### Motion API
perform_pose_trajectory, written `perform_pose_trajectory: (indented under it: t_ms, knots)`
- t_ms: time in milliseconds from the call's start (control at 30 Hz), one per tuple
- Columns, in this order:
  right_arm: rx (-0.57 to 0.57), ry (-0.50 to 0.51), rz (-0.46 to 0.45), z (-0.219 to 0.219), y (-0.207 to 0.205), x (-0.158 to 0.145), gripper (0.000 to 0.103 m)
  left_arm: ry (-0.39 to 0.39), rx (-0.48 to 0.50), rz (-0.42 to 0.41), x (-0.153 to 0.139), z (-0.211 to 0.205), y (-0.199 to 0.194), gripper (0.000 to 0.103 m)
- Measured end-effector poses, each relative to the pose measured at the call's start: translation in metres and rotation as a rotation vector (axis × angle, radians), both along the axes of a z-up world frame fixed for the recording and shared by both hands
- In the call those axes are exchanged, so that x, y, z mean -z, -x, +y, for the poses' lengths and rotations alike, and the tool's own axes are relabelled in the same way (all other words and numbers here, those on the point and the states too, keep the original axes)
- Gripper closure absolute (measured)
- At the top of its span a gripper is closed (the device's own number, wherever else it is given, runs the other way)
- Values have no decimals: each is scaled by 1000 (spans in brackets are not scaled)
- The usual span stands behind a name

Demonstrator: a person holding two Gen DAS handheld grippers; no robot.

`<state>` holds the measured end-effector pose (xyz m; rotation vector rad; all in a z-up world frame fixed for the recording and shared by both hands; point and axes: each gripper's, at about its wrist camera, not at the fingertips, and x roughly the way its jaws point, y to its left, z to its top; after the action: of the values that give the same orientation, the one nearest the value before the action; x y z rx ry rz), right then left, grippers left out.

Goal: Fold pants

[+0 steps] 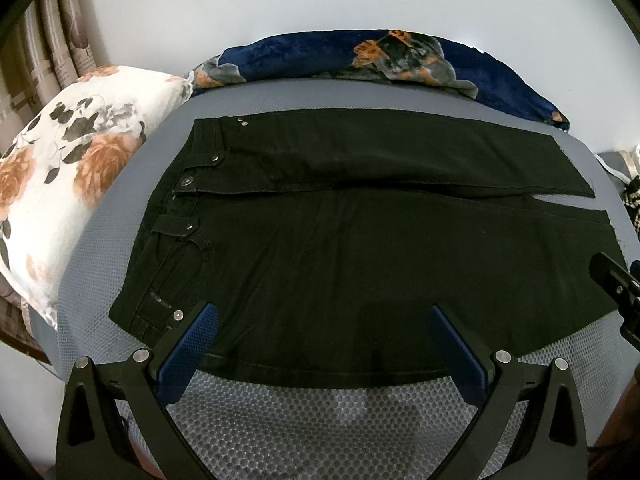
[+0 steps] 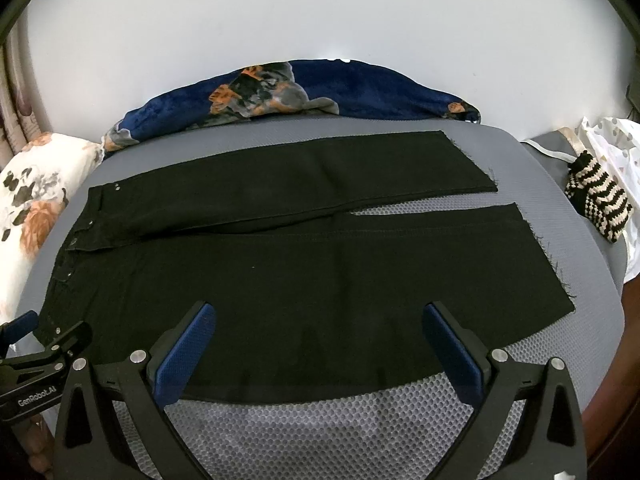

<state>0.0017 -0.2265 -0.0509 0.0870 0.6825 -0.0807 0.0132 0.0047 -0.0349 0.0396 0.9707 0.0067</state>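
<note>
Black pants [image 1: 340,240] lie flat on a grey mesh mat [image 1: 320,420], waistband to the left, both legs running right. The far leg's top edge is turned over along the fly. My left gripper [image 1: 322,316] hovers open over the near edge by the waist pocket, nothing between its blue pads [image 1: 188,356]. In the right wrist view the same pants [image 2: 300,264] show frayed hems at the right. My right gripper [image 2: 320,314] is open over the near leg's edge, holding nothing. The left gripper [image 2: 44,344] appears at that view's lower left; the right gripper [image 1: 616,284] shows at the left wrist view's right edge.
A floral white pillow [image 1: 68,184] lies left of the mat. A navy floral blanket [image 1: 360,60] is bunched along the far side against a pale wall. A striped crochet pouch [image 2: 600,200] and a white bag [image 2: 616,144] sit at the right.
</note>
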Motion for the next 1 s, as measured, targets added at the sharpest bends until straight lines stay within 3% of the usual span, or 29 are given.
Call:
perform_pose_trajectory:
  t_ms: [600,867,1000]
  knots:
    - [4,19,1,3,-7,0,0,-1,-3,1,-2,3,-3,0]
    - [38,23,-6,2,-13,-3,0,3,-11,-7,-4,9,-18,0]
    - [-3,41,-28,1,-20,-7,0,10,-23,-9,-7,21,-32,0]
